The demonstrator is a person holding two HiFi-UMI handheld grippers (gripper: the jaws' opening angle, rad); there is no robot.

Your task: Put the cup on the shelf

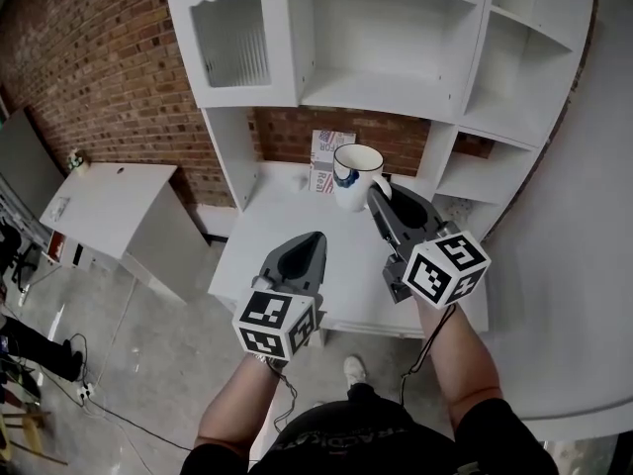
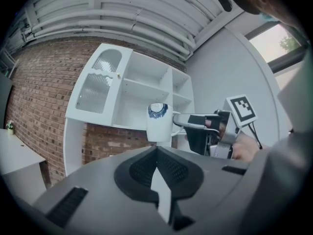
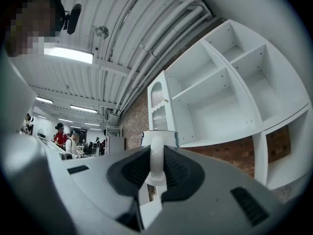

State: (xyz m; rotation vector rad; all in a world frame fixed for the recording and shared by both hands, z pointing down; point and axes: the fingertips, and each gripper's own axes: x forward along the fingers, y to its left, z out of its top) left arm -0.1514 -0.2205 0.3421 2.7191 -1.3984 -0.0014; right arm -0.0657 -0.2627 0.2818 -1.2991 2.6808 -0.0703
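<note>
A white cup [image 1: 354, 175] with a blue mark at its rim hangs in the air above the white table [image 1: 267, 240], below the shelf unit [image 1: 381, 92]. My right gripper [image 1: 377, 192] is shut on the cup's handle [image 3: 156, 158], which stands upright between its pads. The left gripper view has the cup [image 2: 158, 122] ahead of it, held from the right. My left gripper [image 1: 315, 237] hovers lower over the table, its jaws together with nothing in them [image 2: 157, 148].
A white shelf unit with open compartments [image 3: 215, 97] and a glazed door [image 1: 232, 38] stands against a brick wall. A printed card [image 1: 322, 156] leans at the table's back. A white desk [image 1: 109, 206] stands at left. People are far off in the right gripper view.
</note>
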